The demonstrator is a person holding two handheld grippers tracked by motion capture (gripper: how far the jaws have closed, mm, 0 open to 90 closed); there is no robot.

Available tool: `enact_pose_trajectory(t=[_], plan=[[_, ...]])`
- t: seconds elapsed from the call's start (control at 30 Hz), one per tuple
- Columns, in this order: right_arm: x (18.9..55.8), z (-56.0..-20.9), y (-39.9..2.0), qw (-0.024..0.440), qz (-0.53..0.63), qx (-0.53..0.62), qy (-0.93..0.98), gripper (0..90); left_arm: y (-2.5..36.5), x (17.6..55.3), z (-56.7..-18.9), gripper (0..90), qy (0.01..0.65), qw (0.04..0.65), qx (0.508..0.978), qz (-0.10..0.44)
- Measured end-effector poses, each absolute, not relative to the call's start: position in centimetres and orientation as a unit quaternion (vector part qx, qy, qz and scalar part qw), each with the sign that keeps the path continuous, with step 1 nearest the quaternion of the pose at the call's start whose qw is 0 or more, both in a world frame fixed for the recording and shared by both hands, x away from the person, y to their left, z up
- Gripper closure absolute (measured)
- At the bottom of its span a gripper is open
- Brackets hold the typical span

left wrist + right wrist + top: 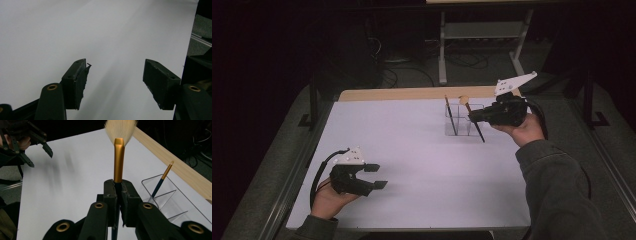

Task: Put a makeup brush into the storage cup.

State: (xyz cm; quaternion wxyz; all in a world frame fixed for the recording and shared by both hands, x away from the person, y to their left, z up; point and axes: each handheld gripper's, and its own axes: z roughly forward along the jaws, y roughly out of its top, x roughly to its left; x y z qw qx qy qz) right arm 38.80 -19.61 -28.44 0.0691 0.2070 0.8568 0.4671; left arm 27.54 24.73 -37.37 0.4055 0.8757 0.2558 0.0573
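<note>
Brush [119, 157] handle hidden between jaws

The counter [422, 150] carries a divided holder [460, 120] at its far right area, just before the far edge. A thin brush [450, 116] stands tilted in the holder's left compartment. The right gripper [474, 117] is positioned just right of the holder, above the counter, its fingers [110, 202] closed on the handle of a broad brush [119, 160], which slants across the holder's right side with its bristle end toward the far edge. The left gripper [376, 176] sits at the near left of the counter, well apart from the holder, fingers [75, 82] spread with nothing between them.
</note>
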Motion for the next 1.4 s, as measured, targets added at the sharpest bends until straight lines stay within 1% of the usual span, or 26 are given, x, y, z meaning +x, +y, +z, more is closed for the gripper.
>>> enact_pose_trajectory(t=[1.4], plan=[[44.4, -27.2, -17.4, 0.087, 0.467, 0.245, 0.845, 82.8, 25.5, 27.3, -37.0, 33.0, 0.259, 0.414, 0.871, 0.059]])
